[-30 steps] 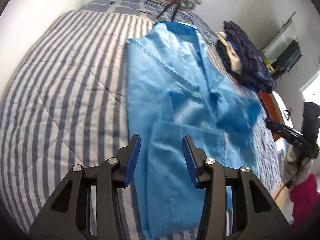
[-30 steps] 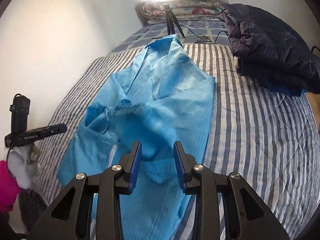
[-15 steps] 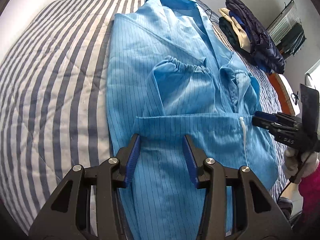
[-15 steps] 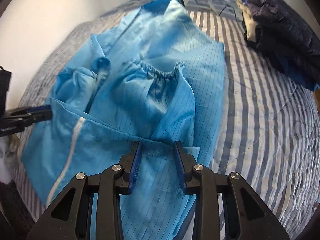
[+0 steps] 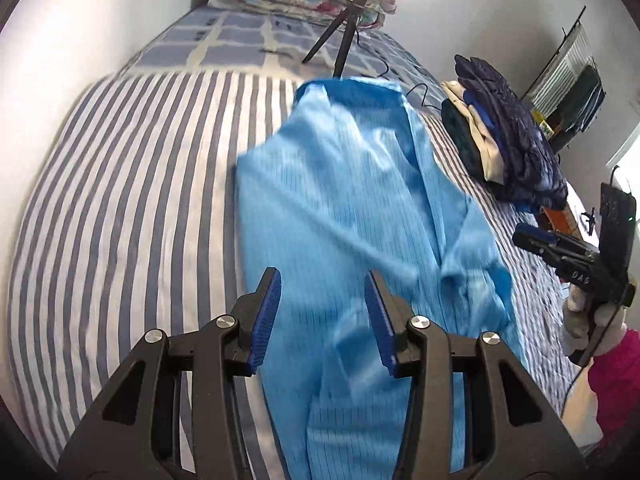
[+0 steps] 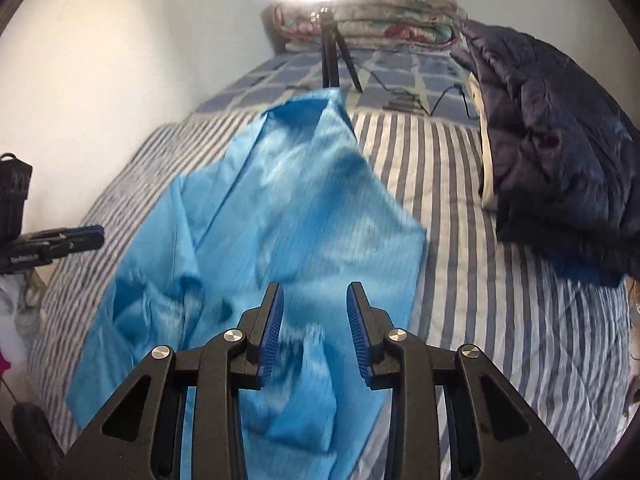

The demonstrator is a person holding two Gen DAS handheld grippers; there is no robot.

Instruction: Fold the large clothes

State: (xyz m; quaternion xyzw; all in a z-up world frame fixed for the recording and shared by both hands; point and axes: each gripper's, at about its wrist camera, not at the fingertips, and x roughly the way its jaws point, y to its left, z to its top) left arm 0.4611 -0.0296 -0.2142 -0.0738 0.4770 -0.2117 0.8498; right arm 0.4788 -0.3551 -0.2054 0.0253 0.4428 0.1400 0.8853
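A large light-blue garment lies lengthwise on the striped bed, collar at the far end. It also shows in the right wrist view, with its sleeves folded in over the body. My left gripper is open and empty above the garment's near part. My right gripper is open and empty above the near middle of the garment. The right gripper also shows at the right edge of the left wrist view, and the left gripper at the left edge of the right wrist view.
A pile of dark folded clothes sits to the right of the garment, a navy puffy coat on top. A small tripod with a ring light stands at the head of the bed before folded quilts. A wall runs along the left side.
Both grippers have lifted and pulled back from close over the garment. The view now takes in the whole bed. Both stay open and empty.
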